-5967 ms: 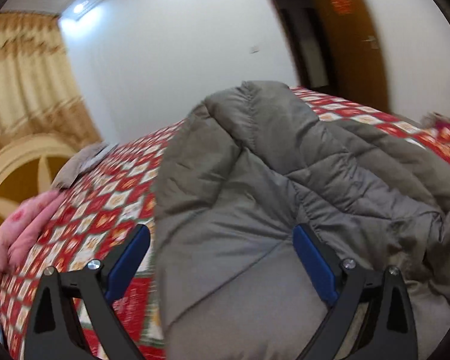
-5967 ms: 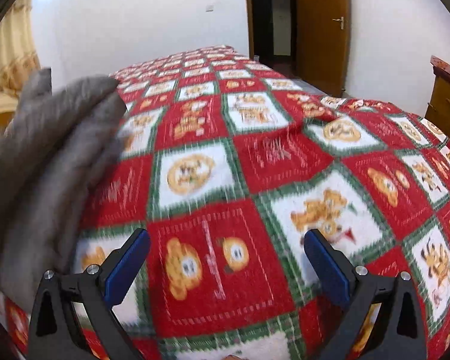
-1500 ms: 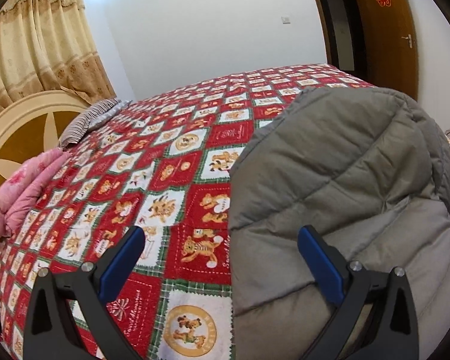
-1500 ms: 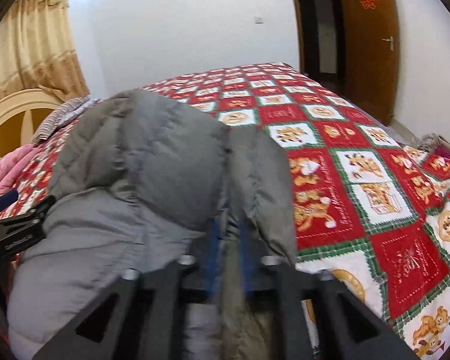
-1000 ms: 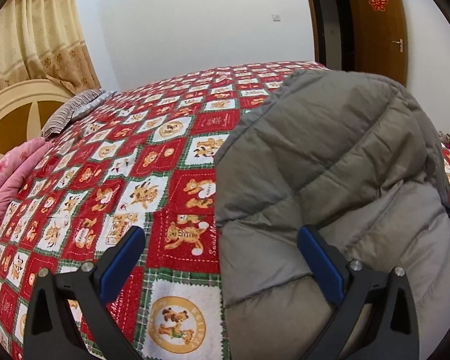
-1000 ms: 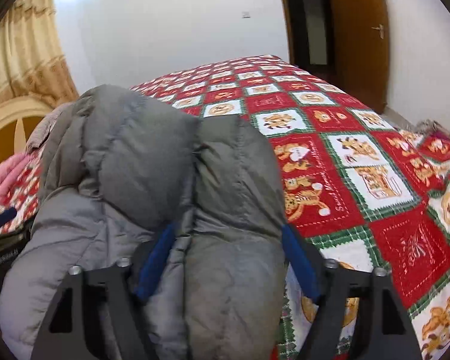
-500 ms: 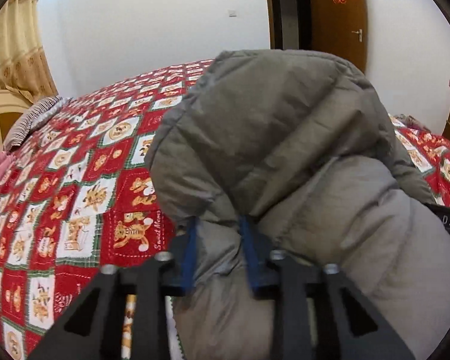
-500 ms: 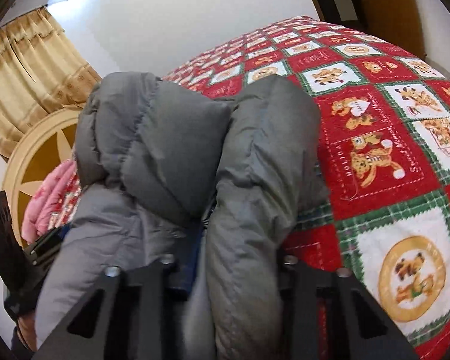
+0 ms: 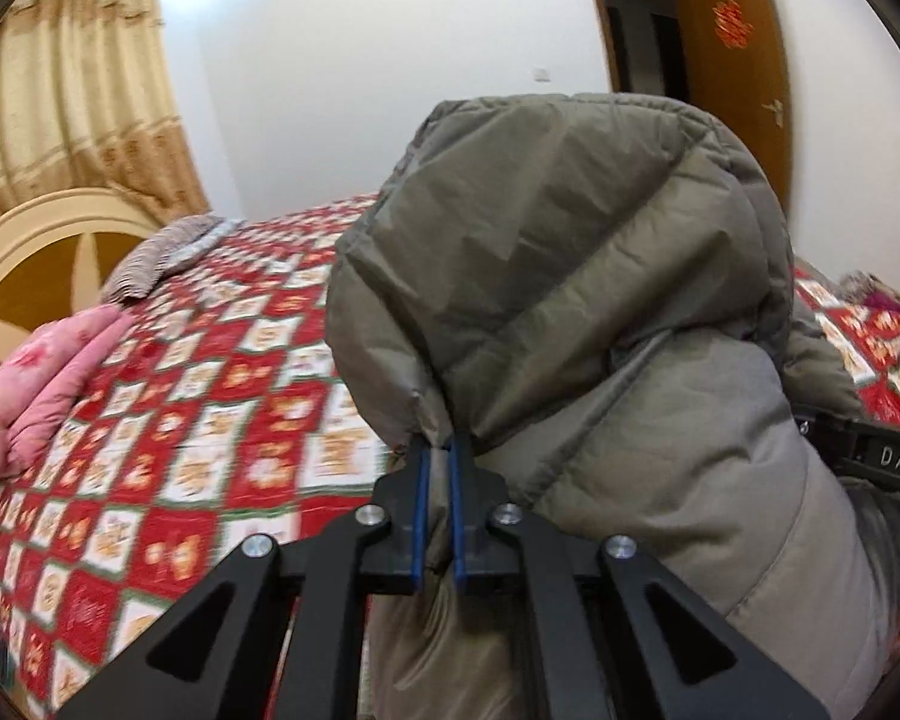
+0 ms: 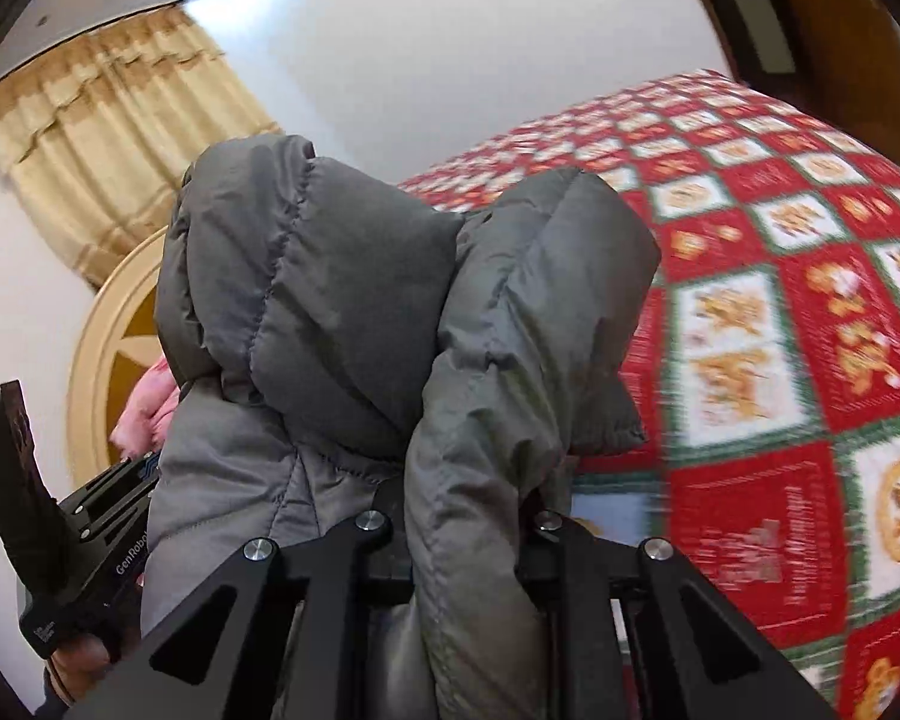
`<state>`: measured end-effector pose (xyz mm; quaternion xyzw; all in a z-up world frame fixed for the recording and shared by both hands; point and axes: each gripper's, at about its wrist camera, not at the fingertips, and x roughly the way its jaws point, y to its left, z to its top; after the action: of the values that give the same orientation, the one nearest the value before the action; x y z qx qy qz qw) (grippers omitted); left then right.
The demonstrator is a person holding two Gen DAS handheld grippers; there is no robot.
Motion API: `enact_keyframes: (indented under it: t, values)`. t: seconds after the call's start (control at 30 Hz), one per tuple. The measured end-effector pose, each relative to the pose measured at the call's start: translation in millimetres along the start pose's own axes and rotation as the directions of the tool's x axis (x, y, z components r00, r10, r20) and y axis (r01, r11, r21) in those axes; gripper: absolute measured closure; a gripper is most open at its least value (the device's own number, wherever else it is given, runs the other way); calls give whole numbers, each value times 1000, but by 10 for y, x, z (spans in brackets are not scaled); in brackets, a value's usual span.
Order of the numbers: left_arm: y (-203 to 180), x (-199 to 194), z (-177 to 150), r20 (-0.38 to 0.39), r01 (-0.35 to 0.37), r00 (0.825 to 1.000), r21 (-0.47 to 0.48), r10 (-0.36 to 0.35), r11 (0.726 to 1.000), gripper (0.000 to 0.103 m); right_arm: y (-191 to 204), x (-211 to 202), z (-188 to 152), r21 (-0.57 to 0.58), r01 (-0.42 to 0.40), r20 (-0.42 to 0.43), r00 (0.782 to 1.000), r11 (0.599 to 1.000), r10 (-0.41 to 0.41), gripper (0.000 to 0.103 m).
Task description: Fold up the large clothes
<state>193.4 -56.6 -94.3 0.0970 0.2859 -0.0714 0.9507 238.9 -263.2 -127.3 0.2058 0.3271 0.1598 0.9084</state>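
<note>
Grey quilted puffer jacket (image 9: pixel 600 312), bunched and raised above the red, white and green patchwork bedspread (image 9: pixel 222 372), pinched at two points along its near edge. Left gripper (image 9: pixel 437 450): blue pads drawn narrow on a thin fold of the jacket's edge, having just closed on it. Right gripper (image 10: pixel 462 516): jaws also just closed, gripping a thicker padded roll of the same jacket (the pads themselves are buried in fabric, so the exact contact is probably, not certainly, at the tips). The jacket's bulk rises ahead of and above both tongs and hangs between them, its long axis running across from one gripper to the other. The left gripper shows at the left border of the right wrist view (image 10: pixel 108 516), level with the right one and near it; neither hand is clearly nearer the bed. The coming fold would carry this held edge forward over the bedspread, so both grips need to travel together.
</note>
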Motion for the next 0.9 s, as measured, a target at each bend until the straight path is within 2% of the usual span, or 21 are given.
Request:
enact_keyframes:
  t: [0.23,0.5,0.7,0.9]
  values:
    - [556,-255,-72,19,-94,995,-49,95,994,97,632,236,61,-65,-110,-25,994,992,109,88]
    - [1151,-359,-230,-4,-186,982,-115,187,976,97,1268,568,9,-141,-200,-85,978,970,190,88]
    - [1429,-298,-407,-46,-235,972,-140,230,962,97,1521,856,-71,-157,-227,-142,968,961,205,88]
    - [1600,-100,-603,-106,-260,964,-161,246,952,97,1610,1225,-178,-168,-208,-201,964,963,173,88]
